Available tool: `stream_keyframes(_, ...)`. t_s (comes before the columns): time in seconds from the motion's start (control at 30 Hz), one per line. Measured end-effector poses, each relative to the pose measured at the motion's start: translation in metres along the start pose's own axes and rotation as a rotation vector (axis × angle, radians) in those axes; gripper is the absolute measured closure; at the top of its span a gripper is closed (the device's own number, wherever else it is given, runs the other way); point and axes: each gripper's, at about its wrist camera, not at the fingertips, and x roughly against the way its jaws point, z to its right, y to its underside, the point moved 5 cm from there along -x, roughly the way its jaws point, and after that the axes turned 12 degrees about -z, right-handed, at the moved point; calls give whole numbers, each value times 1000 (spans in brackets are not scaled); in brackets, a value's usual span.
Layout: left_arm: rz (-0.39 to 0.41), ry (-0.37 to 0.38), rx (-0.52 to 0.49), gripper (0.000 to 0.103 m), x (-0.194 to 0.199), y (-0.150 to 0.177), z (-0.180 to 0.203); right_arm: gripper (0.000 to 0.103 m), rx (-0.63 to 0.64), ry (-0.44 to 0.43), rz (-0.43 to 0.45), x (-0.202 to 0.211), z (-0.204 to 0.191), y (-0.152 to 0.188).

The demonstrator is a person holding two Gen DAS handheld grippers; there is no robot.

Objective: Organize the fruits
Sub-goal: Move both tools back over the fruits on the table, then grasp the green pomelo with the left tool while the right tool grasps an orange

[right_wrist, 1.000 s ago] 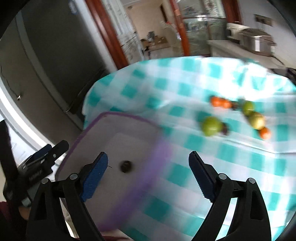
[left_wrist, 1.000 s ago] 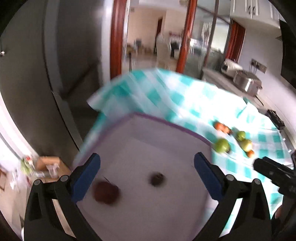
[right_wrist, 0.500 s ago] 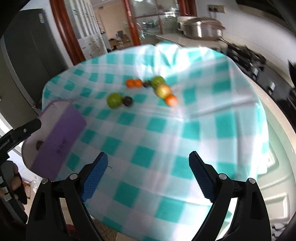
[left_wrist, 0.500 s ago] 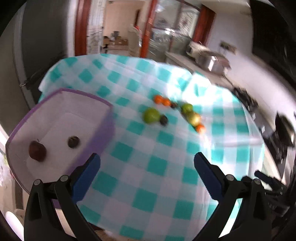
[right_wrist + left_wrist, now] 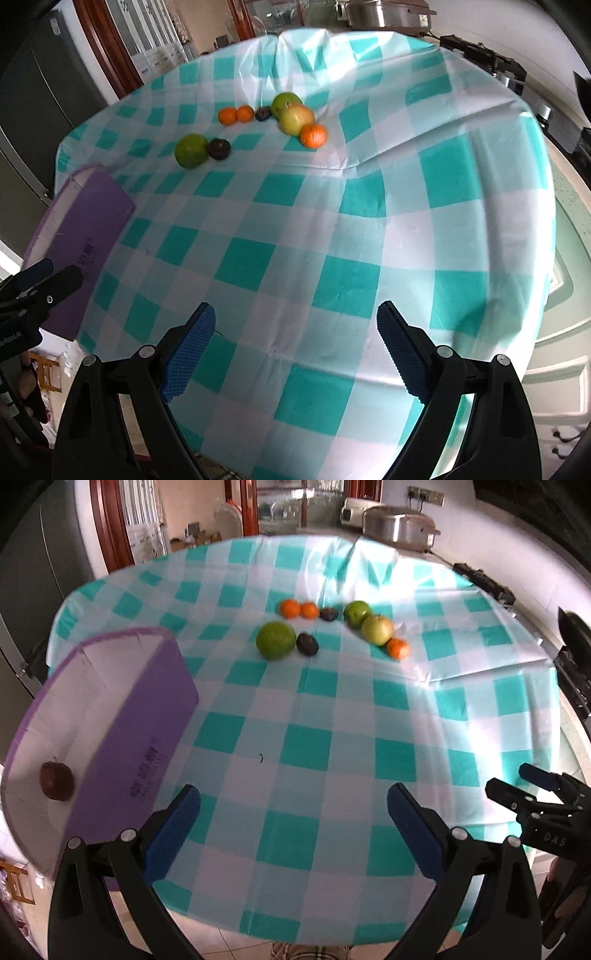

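Note:
A purple bin (image 5: 147, 720) with a white inside stands at the table's left edge; it also shows in the right wrist view (image 5: 88, 229). A dark red fruit (image 5: 56, 781) lies in it. Far across the table lie a big green fruit (image 5: 276, 641), a dark fruit (image 5: 307, 644), two oranges (image 5: 298, 609), another dark fruit (image 5: 328, 613), two green apples (image 5: 369, 622) and a third orange (image 5: 398, 648). The same group shows in the right wrist view (image 5: 258, 122). My left gripper (image 5: 293, 830) and right gripper (image 5: 295, 350) are open and empty over the near table edge.
The round table has a teal and white checked cloth (image 5: 332, 738) with a raised fold near the fruits. A steel cooker (image 5: 397, 526) stands on a counter behind. The right gripper shows at the right edge of the left wrist view (image 5: 539, 805). Floor tiles lie below.
Both grippers have swung right and back from over the bin to the near table edge. The bin now lies to the left. Both stay open.

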Motion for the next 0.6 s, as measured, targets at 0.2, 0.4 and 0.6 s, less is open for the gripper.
stream_keyframes(0.2, -46, 10, -32, 2, -55, -40, -5, 16, 16, 58, -29, -31, 3, -48)
stream_keyframes(0.4, -42, 26, -40, 2, -102, -103, -23, 17, 14, 65, -39, -71, -2, -127)
stream_keyframes(0.6, -33, 43, 9, 4, -140, -160, -47, 22, -45, 108, -34, -120, 4, -204)
